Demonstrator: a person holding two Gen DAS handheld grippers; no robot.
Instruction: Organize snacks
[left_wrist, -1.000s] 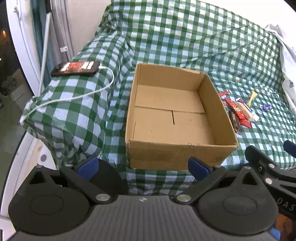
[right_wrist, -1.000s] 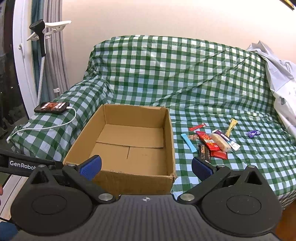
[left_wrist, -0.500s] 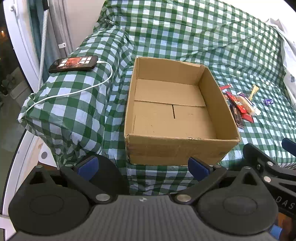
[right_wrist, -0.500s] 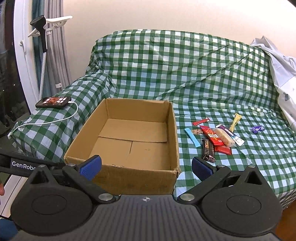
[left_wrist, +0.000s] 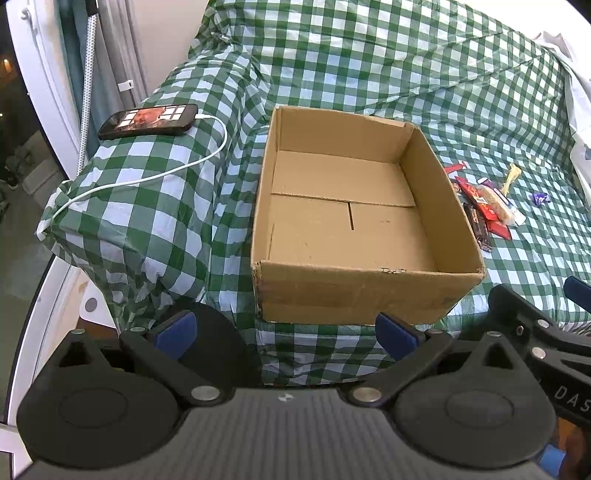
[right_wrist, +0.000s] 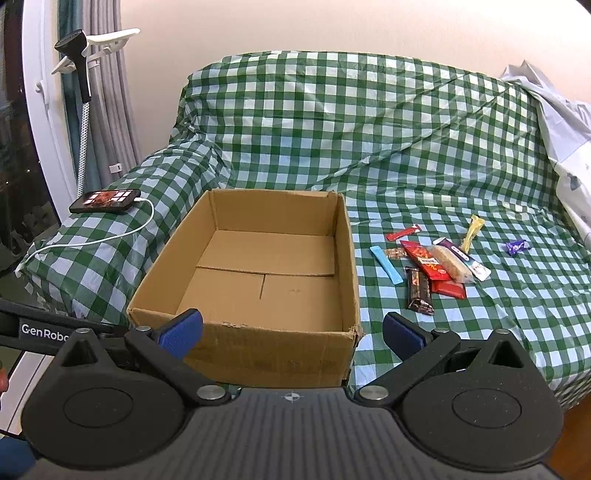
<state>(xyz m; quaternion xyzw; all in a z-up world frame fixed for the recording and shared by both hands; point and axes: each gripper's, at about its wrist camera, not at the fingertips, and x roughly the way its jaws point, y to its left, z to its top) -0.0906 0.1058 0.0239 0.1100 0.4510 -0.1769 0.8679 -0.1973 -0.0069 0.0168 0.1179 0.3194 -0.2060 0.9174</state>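
Note:
An open, empty cardboard box (right_wrist: 347, 266) sits on a sofa covered in green checked cloth; it also shows in the left wrist view (left_wrist: 369, 291). Several wrapped snacks (right_wrist: 432, 266) lie in a loose pile on the seat to the box's right, also seen in the left wrist view (left_wrist: 484, 206). A purple candy (right_wrist: 517, 246) lies apart, further right. My left gripper (left_wrist: 286, 332) is open and empty in front of the box. My right gripper (right_wrist: 291, 334) is open and empty, in front of the box's near right corner.
A phone (right_wrist: 105, 201) on a white charging cable (right_wrist: 96, 240) lies on the left armrest. A white garment (right_wrist: 569, 122) drapes over the sofa's right end. A stand with a black head (right_wrist: 79, 51) is by the curtain at left.
Both grippers have risen and tilted down a little, so the box's floor shows more fully. Nothing on the sofa has moved.

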